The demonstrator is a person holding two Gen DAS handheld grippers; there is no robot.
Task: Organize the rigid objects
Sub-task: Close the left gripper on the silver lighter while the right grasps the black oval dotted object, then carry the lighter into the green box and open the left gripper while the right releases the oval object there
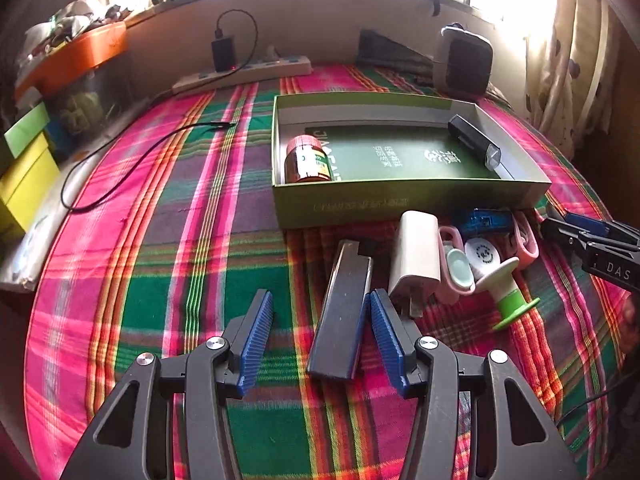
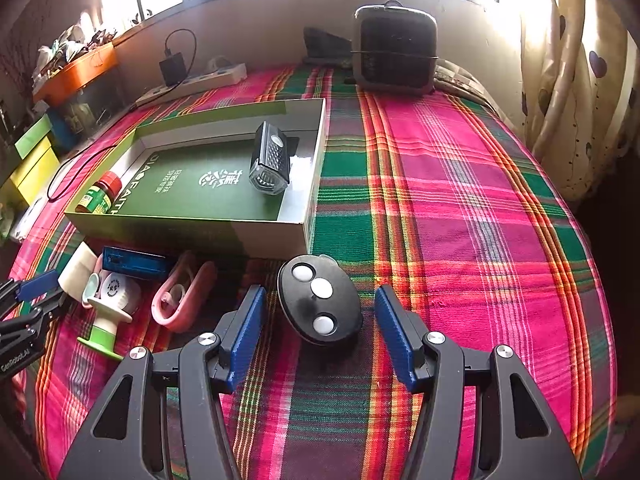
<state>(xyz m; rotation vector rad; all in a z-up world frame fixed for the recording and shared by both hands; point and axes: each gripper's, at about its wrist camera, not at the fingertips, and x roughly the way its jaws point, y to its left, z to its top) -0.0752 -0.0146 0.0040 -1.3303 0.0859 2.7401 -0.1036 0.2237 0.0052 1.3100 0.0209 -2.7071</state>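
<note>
A green cardboard box [image 1: 344,205] [image 2: 192,232] lies open on the plaid cloth. Inside it lie a red-capped bottle [image 1: 308,160] [image 2: 100,196] and a black bike light [image 1: 474,142] [image 2: 270,162]. My left gripper [image 1: 320,304] is open, and a long black bar [image 1: 342,312] lies between its fingers, close to the right one. My right gripper [image 2: 320,300] is open around a black oval remote [image 2: 320,300] with three white buttons; no pad touches it. In front of the box lie a white charger [image 1: 416,256], a blue device [image 1: 486,220] [image 2: 134,262], a pink holder [image 2: 182,296] and a green-and-white spool [image 1: 508,284] [image 2: 108,320].
A black speaker [image 2: 394,50] [image 1: 466,64] and a power strip [image 1: 244,74] with a black adapter stand at the back by the wall. A black cable [image 1: 120,168] lies at the left. Yellow and green boxes [image 1: 24,168] and an orange tray [image 1: 72,56] sit off the left edge.
</note>
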